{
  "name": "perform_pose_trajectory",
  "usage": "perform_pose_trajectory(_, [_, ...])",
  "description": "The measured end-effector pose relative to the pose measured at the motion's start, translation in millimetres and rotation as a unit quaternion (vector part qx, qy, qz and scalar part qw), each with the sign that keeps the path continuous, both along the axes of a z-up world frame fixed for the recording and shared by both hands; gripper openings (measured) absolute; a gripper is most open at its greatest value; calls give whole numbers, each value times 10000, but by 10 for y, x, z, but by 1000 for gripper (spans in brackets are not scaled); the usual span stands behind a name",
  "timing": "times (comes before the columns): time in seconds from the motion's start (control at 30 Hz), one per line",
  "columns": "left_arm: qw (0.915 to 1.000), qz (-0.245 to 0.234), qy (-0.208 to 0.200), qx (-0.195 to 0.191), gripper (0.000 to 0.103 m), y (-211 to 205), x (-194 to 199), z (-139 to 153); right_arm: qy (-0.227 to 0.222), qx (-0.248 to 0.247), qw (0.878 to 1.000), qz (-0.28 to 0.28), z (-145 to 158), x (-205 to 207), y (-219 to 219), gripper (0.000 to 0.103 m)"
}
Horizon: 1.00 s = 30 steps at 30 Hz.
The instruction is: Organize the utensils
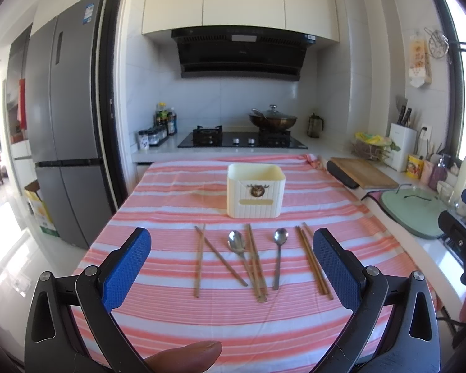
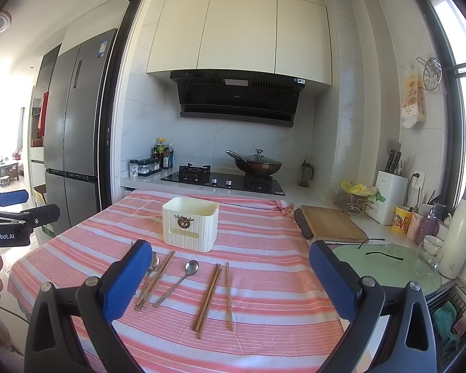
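Left wrist view: both blue-padded grippers, left [image 1: 230, 267] and right [image 2: 230, 276], gape empty; pinch wooden chopsticks [image 1: 313, 262] mid-shaft, then drop into cream ribbed plastic holder [image 1: 255, 194]

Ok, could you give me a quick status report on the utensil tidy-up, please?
Left gripper open, empty. Right gripper open, empty. Spoons, chopsticks on striped cloth, none visibly in cream holder. Path clear.
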<state>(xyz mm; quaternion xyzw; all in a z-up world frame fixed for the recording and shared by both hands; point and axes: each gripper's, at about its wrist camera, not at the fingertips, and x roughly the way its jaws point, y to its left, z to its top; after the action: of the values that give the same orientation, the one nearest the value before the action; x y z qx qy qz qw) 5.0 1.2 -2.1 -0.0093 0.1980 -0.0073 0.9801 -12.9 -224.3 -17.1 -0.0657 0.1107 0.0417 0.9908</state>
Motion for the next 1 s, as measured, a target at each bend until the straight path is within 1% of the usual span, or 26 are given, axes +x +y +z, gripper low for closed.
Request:
perform_pose_trajectory(0.6, [10000,41,25,22,103,11,28,-43,10,7,10000,-5,-12,8,-6,103])
perform_pose_trajectory(0.73, [10000,65,65,-10,103,24,48,-65,54,28,10000,-11,-32,35,-40,103])
perform_pose_trajectory(1.0, [9999,38,113,43,103,11,91,-89,127,54,9999,-35,-71,98,-68,103])
